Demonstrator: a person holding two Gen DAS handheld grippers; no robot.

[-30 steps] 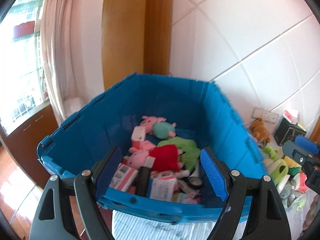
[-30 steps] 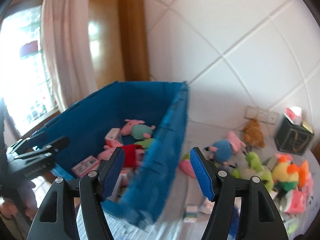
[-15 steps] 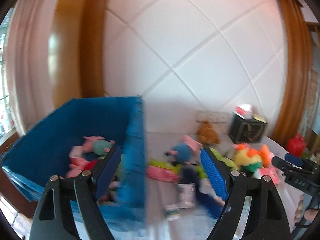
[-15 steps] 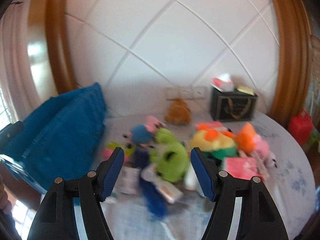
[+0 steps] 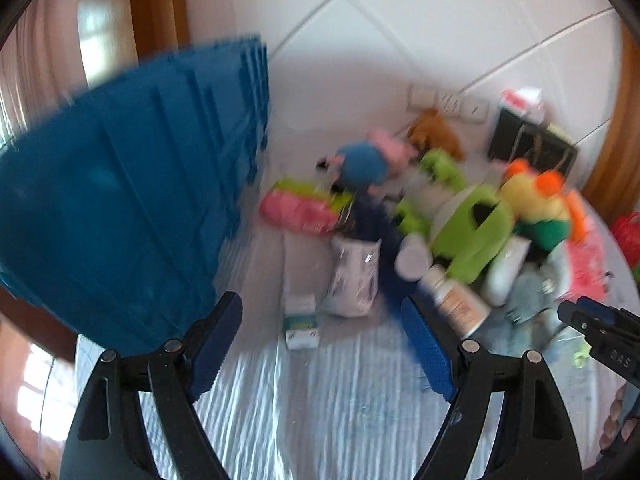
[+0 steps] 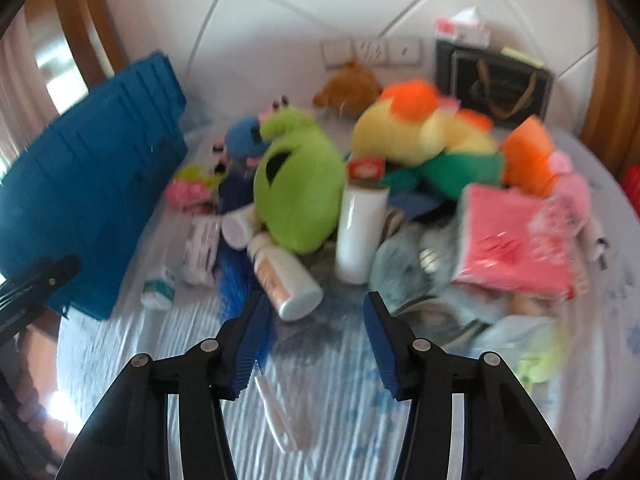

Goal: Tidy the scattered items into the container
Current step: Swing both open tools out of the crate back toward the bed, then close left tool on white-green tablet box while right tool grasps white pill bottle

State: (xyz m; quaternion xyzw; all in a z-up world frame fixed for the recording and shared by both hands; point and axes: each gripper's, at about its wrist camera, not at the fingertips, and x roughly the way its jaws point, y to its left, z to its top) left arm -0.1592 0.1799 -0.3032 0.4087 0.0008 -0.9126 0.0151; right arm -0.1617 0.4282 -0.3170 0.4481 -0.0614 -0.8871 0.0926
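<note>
The right gripper [image 6: 316,336] is closing on nothing, jaws half-narrowed above an orange-labelled white bottle [image 6: 286,276]; the left gripper [image 5: 320,344] stands wide and empty. Both have swung away from the blue crate [image 5: 132,208], now at the left, down toward the scattered pile: a fresh pick begins. Only the right view shows the pink packet [image 6: 516,240]; the left view shows the small carton [image 5: 302,326] clearly

Blue crate [image 5: 120,208]: ribbed hard plastic, dull sheen. Green plush [image 6: 300,184] and yellow-orange plush [image 6: 420,128]: soft matt pile. White bottle [image 6: 360,232]: smooth glossy plastic. Table cover [image 6: 340,392]: wrinkled shiny film. Door frame [image 5: 158,4]: varnished wood.
</note>
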